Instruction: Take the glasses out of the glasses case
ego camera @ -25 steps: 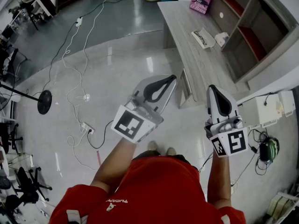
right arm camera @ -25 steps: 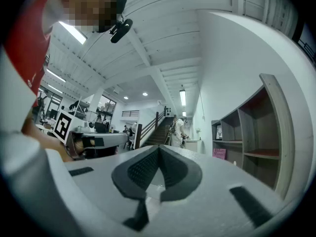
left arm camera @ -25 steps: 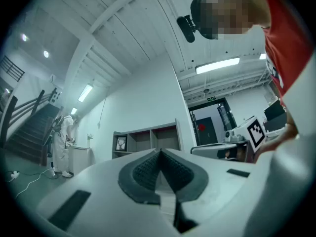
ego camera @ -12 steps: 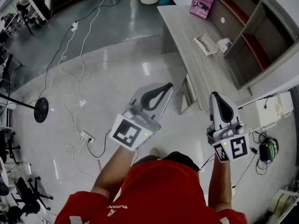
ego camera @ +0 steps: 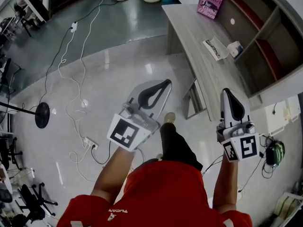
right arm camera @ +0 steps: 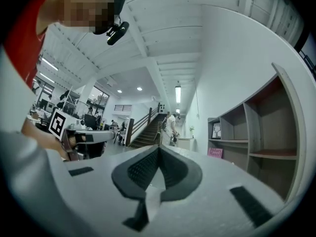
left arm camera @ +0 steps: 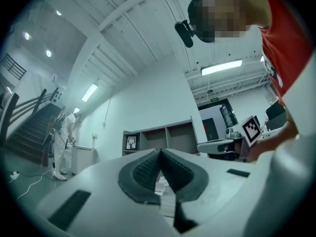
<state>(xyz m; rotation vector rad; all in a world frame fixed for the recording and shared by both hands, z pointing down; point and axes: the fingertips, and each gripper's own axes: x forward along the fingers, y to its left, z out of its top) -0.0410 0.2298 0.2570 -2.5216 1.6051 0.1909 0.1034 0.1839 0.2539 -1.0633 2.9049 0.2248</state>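
Nothing of the job is done yet, I think. The person stands on the shiny floor [ego camera: 118, 65] with 1 foot [ego camera: 169, 118] out in front. The long wooden tabletop [ego camera: 189, 37] is near, but the hands are not over it.

The left gripper [ego camera: 162, 85] has its fingers [left arm camera: 145, 171] shut tight, with nothing between them. The right gripper [ego camera: 228, 93] is the same: its fingers [right arm camera: 140, 169] are pressed together and they hold nothing. Both point out ahead, side by side and well apart.

Where is the glasses case? I cannot say for sure from here. On the far part of the tabletop lie a flat white thing [ego camera: 215, 48] and, just beside it, a small white and blue thing [ego camera: 235, 48]. 1 of them may be the case, but they look too small to tell. I see no glasses anywhere, so my guess is that they are inside the case.

So all of the job is left: get up to the tabletop, find the case, open it, and lift the glasses out.

Now the count:
- 2 grippers, both empty
- 1 tabletop, with 3 things on it: 1 pink book [ego camera: 210, 4] at the far end, 1 flat white thing, and 1 small white and blue thing
- 0 glasses in sight
- 1 set of shelves [ego camera: 265, 32] along the tabletop
- some white wires [ego camera: 71, 56] trailing over the floor, too tangled to count
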